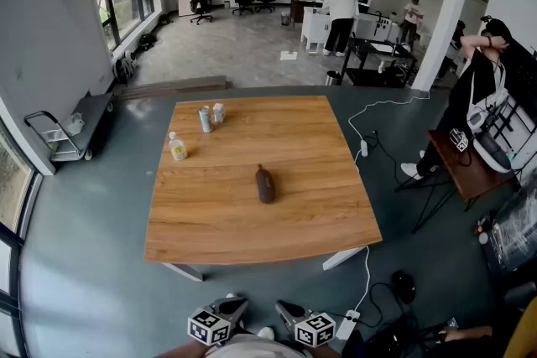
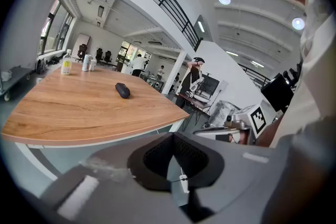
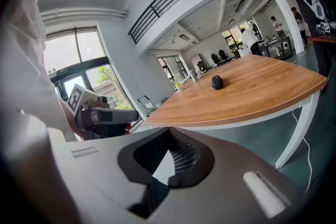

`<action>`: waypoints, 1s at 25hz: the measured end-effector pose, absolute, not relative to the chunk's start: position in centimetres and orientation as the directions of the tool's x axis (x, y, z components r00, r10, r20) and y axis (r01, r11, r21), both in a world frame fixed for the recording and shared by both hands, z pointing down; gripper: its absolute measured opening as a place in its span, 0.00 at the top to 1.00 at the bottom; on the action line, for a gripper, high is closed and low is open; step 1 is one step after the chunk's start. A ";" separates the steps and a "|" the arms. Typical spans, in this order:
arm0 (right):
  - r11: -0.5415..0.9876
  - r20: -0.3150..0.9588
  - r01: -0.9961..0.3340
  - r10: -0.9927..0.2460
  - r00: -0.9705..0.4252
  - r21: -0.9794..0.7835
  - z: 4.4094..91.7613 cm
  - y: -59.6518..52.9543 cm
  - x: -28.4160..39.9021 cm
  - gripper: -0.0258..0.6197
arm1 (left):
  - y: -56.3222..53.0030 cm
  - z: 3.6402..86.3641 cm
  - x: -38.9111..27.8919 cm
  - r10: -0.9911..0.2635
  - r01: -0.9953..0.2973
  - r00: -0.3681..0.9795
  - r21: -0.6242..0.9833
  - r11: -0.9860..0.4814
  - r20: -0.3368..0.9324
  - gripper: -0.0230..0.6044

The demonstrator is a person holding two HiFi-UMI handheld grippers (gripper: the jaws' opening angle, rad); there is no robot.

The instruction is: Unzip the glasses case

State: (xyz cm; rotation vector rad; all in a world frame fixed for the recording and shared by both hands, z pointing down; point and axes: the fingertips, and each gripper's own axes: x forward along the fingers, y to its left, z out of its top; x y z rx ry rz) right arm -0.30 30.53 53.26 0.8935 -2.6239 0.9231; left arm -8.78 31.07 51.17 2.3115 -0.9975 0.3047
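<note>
Pre-approach: glasses case (image 1: 265, 183) untouched at 12 o'clock. Left gripper (image 2: 171, 136), right gripper (image 3: 168, 131) clenched, empty. Next: reach forward, open jaws, steady case.

— What is sitting on the wooden table (image 1: 319, 205)?
— A dark glasses case (image 1: 265, 184) is lying near its middle. A small bottle (image 1: 177, 147) is standing toward the left edge, with a can (image 1: 205, 119) and a second can (image 1: 218, 113) standing just beyond.
</note>
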 end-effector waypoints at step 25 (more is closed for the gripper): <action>0.553 0.448 -0.734 -0.581 -0.679 -0.395 51.2 12.9 -6.6 0.95 | 12.1 51.5 -18.8 -0.581 -0.684 0.719 0.537 -0.494 0.381 0.95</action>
